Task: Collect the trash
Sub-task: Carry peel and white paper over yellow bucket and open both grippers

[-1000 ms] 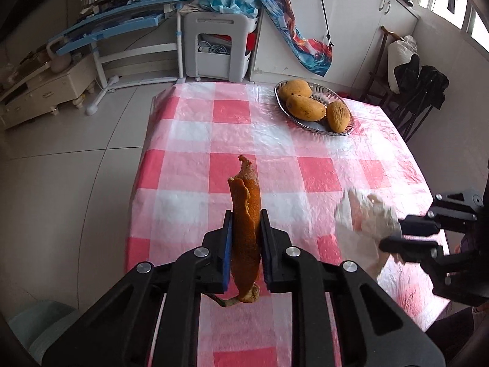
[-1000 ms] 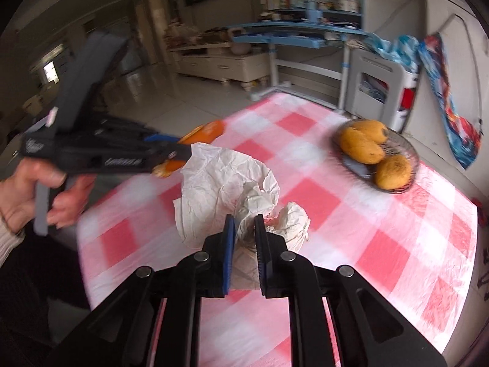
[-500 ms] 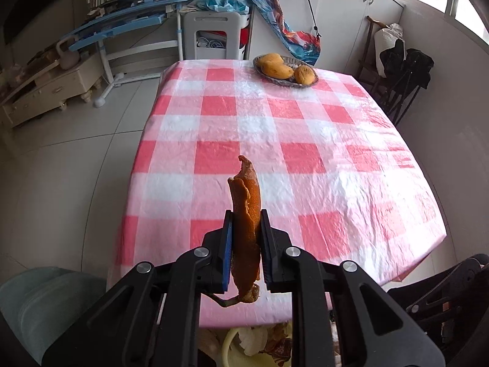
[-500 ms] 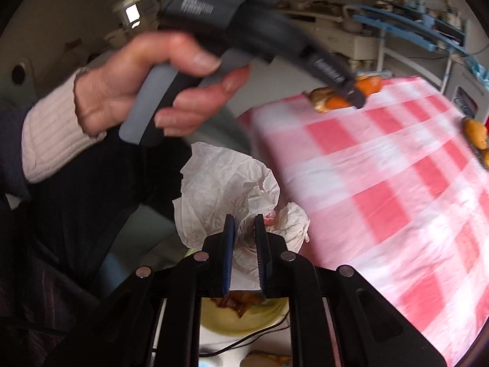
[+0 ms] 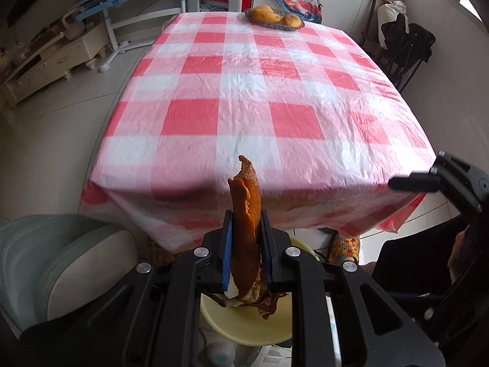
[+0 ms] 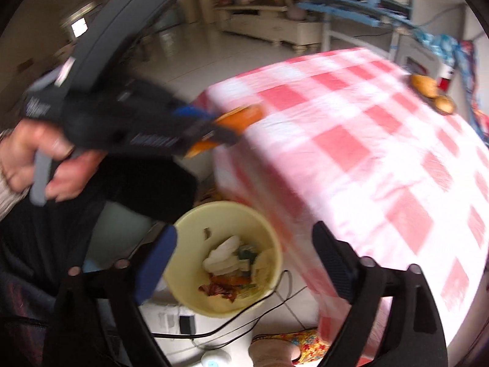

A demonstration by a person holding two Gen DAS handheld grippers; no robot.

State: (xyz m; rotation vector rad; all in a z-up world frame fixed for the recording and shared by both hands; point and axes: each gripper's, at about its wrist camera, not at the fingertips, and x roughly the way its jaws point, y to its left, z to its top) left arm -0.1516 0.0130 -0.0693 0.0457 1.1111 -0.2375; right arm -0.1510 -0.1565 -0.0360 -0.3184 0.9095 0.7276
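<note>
- Both grippers are now hanging past the near table edge instead of over the checked cloth as in the earlier frames, and the crumpled white tissue (image 6: 227, 255) is no longer between the right gripper's pads; it is lying inside the pale yellow trash bin (image 6: 269, 235).
- Right gripper (image 6: 241, 263): jaws are swinging apart with nothing between them, positioned straight above the bin opening, evidently so that the tissue drops in rather than beside it.
- Left gripper (image 5: 246, 246): jaws are clamping an orange fruit peel (image 5: 246, 214), the strip standing upright above the blue pads and trailing below them.
- The peel is hanging over the bin rim (image 5: 244, 336) in the left wrist view, a placement that appears to be preparing the same release.
- A hand (image 6: 39, 156) is gripping the left tool's handle at the left of the right wrist view.
- Surface: a red-and-white checked plastic tablecloth (image 5: 244, 98) is draping over the table edge, its top showing no further scraps.
- A fruit basket (image 5: 275, 18) is sitting at the far end, holding yellow-orange fruit.
- Room: pale floor tiles, a cream cabinet (image 5: 45, 61), a grey-green seat cushion (image 5: 61, 263) and cables on the floor by the bin.
</note>
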